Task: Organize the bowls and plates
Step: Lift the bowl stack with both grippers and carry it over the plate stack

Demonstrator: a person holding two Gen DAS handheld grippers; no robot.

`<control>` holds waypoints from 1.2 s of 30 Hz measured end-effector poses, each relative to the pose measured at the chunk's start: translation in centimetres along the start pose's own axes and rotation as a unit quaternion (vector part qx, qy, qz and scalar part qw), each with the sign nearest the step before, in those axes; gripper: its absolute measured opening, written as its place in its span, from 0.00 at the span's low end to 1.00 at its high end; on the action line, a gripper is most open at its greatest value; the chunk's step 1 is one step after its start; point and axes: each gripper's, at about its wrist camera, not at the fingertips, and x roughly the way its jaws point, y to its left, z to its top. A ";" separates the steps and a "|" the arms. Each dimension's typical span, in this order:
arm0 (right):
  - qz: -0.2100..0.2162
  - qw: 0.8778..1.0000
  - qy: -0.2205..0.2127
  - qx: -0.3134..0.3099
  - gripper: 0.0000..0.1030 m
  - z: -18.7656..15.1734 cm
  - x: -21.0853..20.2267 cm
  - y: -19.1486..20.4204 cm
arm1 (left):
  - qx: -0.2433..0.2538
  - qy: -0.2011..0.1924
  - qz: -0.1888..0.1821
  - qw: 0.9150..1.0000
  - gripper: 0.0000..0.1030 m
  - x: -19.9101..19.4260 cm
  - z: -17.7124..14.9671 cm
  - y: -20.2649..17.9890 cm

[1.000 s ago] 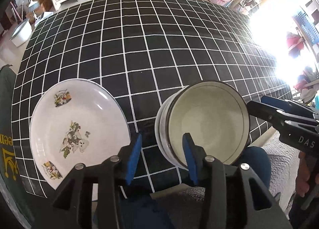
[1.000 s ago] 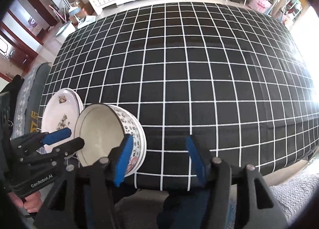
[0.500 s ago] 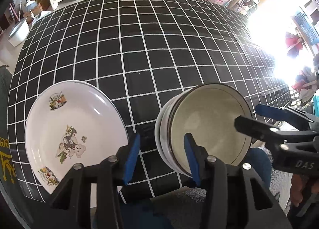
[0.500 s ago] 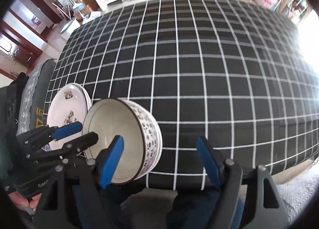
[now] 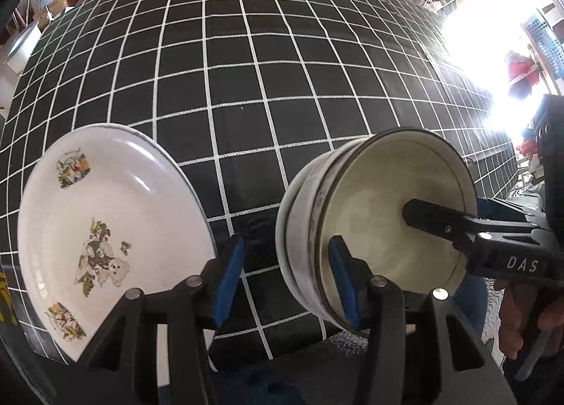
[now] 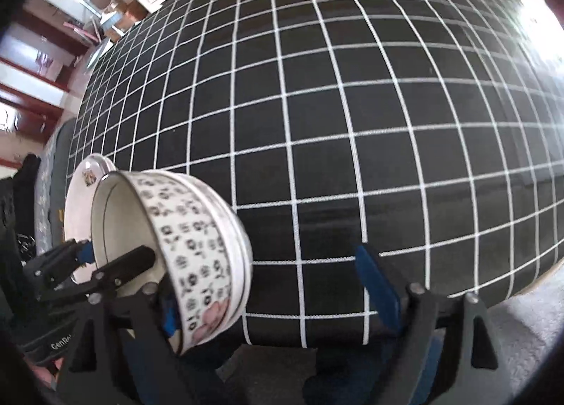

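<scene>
In the left wrist view the left gripper (image 5: pixel 285 285) hangs over the near edge of the table (image 5: pixel 282 87), its jaws part-way apart and opening, with only black-and-white checked cloth between them; nothing is pinched. Its right pad sits right against the outer wall of the bowls (image 5: pixel 373 225) — a nested pair by the look of the doubled rim — while the plate (image 5: pixel 105 228) lies just to its left, close to the table's edge. From the right, the right gripper (image 5: pixel 454 214) reaches in, one finger over the inside of the top bowl, the other beyond the rim. In the right wrist view the right gripper (image 6: pixel 275 285) is spread wide and opening, the patterned bowl wall (image 6: pixel 197 264) lying between its pads, at the left one; whether that pad touches is hard to say, and the far pad stands clear over the cloth. The left gripper (image 6: pixel 91 267) shows at the bowls' far side, the plate (image 6: pixel 84 200) behind. The step in hand looks like taking hold of the bowls. The next move calls for settling one finger inside and one outside the rim, then closing firmly before any lift — glazed ware may slip.
</scene>
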 end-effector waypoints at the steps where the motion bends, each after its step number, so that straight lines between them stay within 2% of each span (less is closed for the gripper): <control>1: 0.006 1.000 -0.001 0.001 0.85 -0.1 0.1 0.0 | 0.006 -0.002 0.000 1.000 0.45 0.1 0.0 -0.2; 6: 0.014 1.000 -0.013 -0.008 0.85 -0.2 0.1 0.4 | 0.014 0.006 -0.020 1.000 0.45 1.0 -0.1 -1.0; 9: 0.043 0.999 -0.006 -0.005 0.81 -0.4 0.5 0.4 | 0.027 0.002 -0.026 0.999 0.45 1.5 -0.2 -1.9; 15: 0.083 0.997 0.002 -0.006 0.63 -0.3 0.9 1.4 | 0.032 -0.003 -0.028 0.999 0.46 2.1 -0.1 -3.2; 19: 0.105 0.994 0.025 0.015 0.50 -0.2 1.6 2.3 | 0.031 -0.005 -0.023 0.999 0.47 2.1 0.5 -3.3; 27: 0.065 0.997 0.032 0.037 0.50 -0.1 1.4 3.8 | 0.009 -0.002 -0.016 1.000 0.41 1.8 0.1 -3.2; 30: 0.068 0.996 0.038 0.047 0.49 -0.5 1.4 3.6 | 0.006 -0.003 -0.016 1.000 0.38 1.4 -0.5 -2.9; 36: 0.064 0.996 0.029 0.049 0.43 -0.5 0.4 4.6 | -0.012 -0.005 -0.027 1.000 0.38 0.1 -1.2 -1.8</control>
